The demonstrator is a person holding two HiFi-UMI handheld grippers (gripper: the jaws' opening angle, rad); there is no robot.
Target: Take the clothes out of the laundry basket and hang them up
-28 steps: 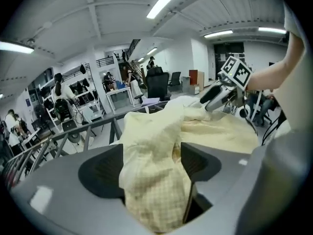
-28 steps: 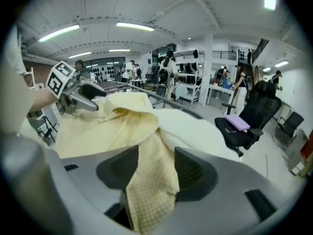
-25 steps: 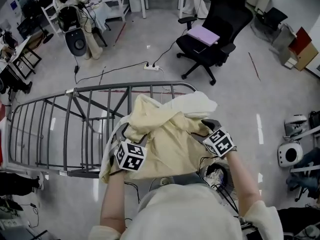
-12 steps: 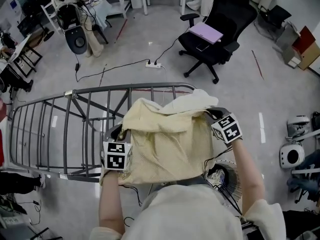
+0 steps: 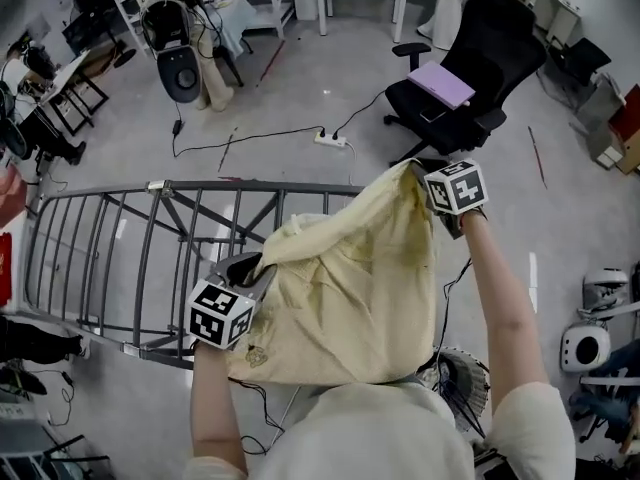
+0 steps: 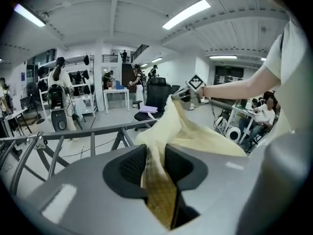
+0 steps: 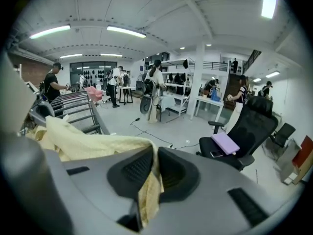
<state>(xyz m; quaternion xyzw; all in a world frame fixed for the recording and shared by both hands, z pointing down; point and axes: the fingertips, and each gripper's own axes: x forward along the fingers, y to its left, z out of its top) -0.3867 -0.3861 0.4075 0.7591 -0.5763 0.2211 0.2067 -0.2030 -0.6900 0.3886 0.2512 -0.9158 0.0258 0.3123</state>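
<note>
Over near edge of grey metal-tube drying rack (image 5: 130,228), toward five o'clock: found pale yellow cloth garment (image 5: 340,288) stretched in mid-air. Pinched at seven o'clock corner by left gripper (image 5: 245,268), jaws narrow and opening slightly, cloth between pads. Pinched at one o'clock corner by right gripper (image 5: 425,173), jaws nearly together, closing on hem. Judged mid-task: lifted out and spread, not yet draped over any rail.

- There's the pale yellow fabric garment (image 5: 350,268), stretched wide in the air, right corner high, left corner low, creased between.
- The grey metal drying rack (image 5: 120,238) stands beneath, reaching out to the left.
</note>
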